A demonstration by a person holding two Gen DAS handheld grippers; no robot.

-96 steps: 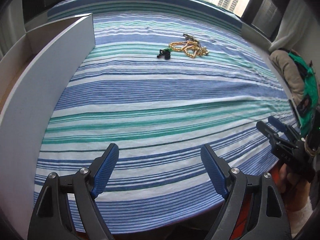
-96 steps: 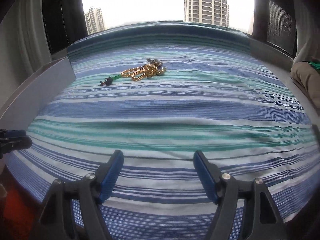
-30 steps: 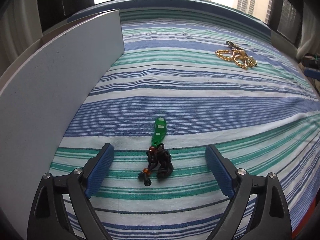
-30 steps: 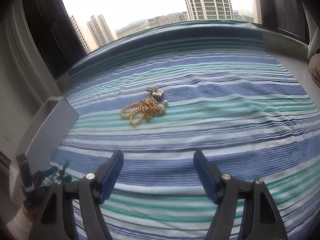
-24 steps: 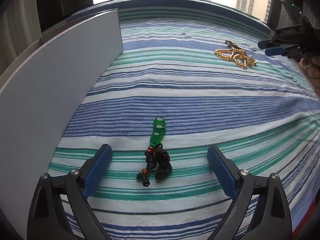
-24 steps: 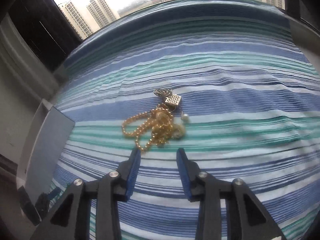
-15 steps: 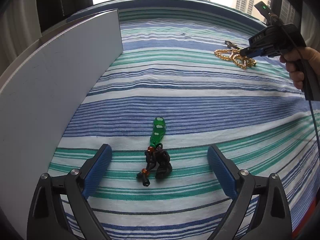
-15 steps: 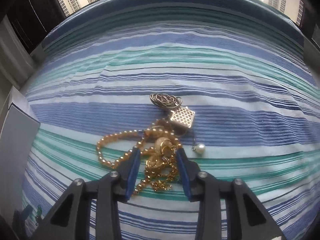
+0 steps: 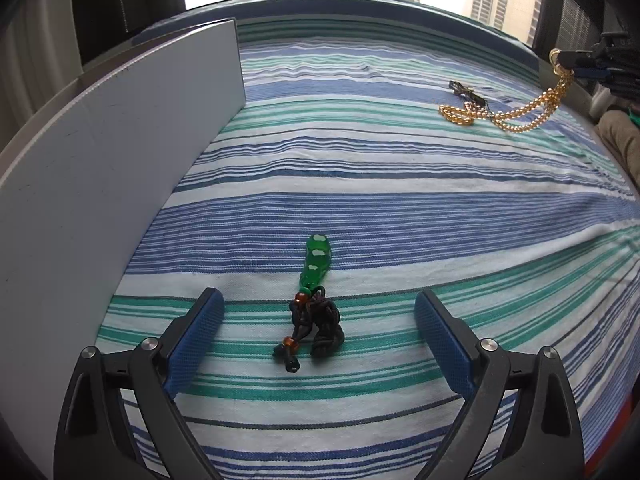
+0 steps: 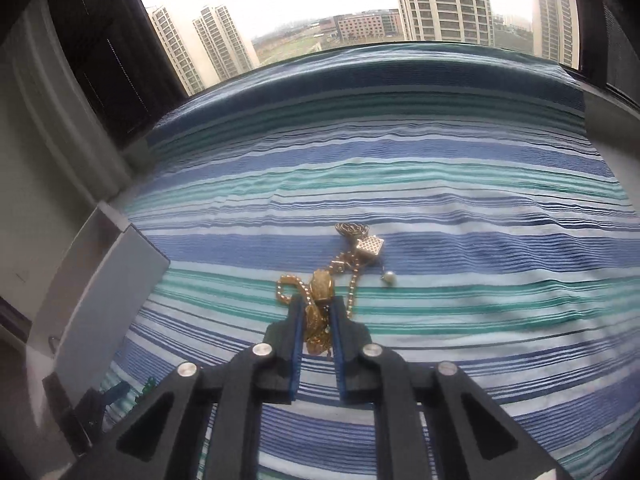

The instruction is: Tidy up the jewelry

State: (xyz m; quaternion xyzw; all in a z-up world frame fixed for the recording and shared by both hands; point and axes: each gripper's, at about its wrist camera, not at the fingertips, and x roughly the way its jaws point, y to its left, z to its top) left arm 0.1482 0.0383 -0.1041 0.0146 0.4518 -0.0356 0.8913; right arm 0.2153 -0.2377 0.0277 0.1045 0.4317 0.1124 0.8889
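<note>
Two grippers are seen: the left gripper and the right gripper. One gold chain, one green pendant, one pearl and one white box are counted on one striped cloth.

Your right gripper is cut off at 2 o'clock; its pads hide part of the gold chain.

A gold bead chain hangs taut from a pinch at far right, its other end trailing on the striped cloth beside a small dark piece. A green pendant on knotted black cord lies flat, near centre.
</note>
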